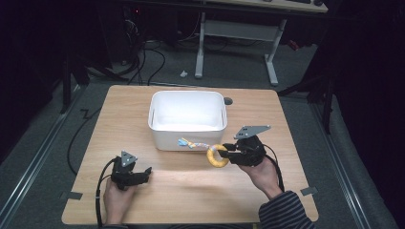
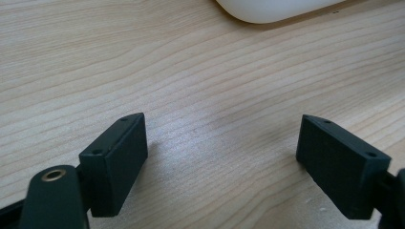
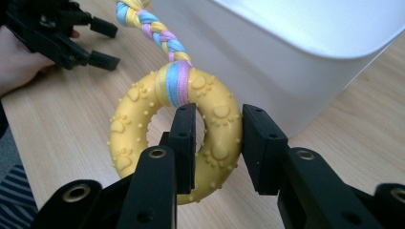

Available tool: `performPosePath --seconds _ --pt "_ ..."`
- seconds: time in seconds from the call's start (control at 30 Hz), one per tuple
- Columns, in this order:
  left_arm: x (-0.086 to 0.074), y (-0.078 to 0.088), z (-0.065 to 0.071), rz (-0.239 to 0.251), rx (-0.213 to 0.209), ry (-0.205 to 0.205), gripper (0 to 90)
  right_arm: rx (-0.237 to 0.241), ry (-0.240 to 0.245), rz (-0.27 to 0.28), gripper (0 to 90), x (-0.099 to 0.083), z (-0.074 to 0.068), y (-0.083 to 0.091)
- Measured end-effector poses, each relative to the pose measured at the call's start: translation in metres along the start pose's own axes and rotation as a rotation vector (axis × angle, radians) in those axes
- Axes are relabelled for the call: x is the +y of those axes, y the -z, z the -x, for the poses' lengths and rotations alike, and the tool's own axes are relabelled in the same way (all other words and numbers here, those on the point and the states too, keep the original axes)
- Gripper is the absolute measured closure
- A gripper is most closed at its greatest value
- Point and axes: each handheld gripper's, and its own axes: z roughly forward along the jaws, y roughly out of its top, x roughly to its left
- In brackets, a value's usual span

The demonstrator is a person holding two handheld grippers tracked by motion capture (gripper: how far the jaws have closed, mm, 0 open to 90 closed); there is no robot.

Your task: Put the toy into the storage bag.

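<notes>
On the left of the wooden table (image 1: 191,191), the person's left hand (image 1: 114,200) holds the left gripper (image 1: 143,172) low over the bare wood, near the front edge. The left gripper view looks along its jaws, which stand wide apart with nothing between them; only wood grain lies in the gap, and a rounded corner of the white plastic bin (image 2: 267,9) shows at the top.

In the middle of the table sits that bin (image 1: 187,133), a rectangular tub with rounded corners (its inside looks empty from the high view, though the near wall hides part of the floor).

Just in front of the bin's near wall, toward its right corner, is a yellow rubber ring toy (image 1: 217,156) with raised paw prints and small bumps, tied to a braided rope (image 1: 193,143) of blue, yellow and pink strands. The right gripper (image 1: 228,151), held by the right hand (image 1: 261,174), is clamped on the ring: in the right gripper view one jaw passes through the ring's hole and the other presses its outer side, pinching the rim (image 3: 217,143). The rope (image 3: 157,36) runs up and away beside the bin wall (image 3: 267,71). The ring appears lifted off the table, though I cannot be sure.
</notes>
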Motion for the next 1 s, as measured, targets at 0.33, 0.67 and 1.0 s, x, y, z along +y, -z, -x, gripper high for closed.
performPosePath --seconds 0.33,0.67,1.0 --pt "0.0 0.0 0.0 0.001 0.003 0.001 18.4 -0.001 0.005 0.02 68.0 0.015 0.003 0.014" --pt "0.0 0.0 -0.002 0.007 -0.006 0.02 18.6 -0.041 0.018 0.044 68.0 0.036 0.011 0.022" --pt "0.0 0.0 0.0 -0.001 0.006 0.002 18.0 -0.033 -0.003 0.051 68.0 0.048 0.02 0.017"
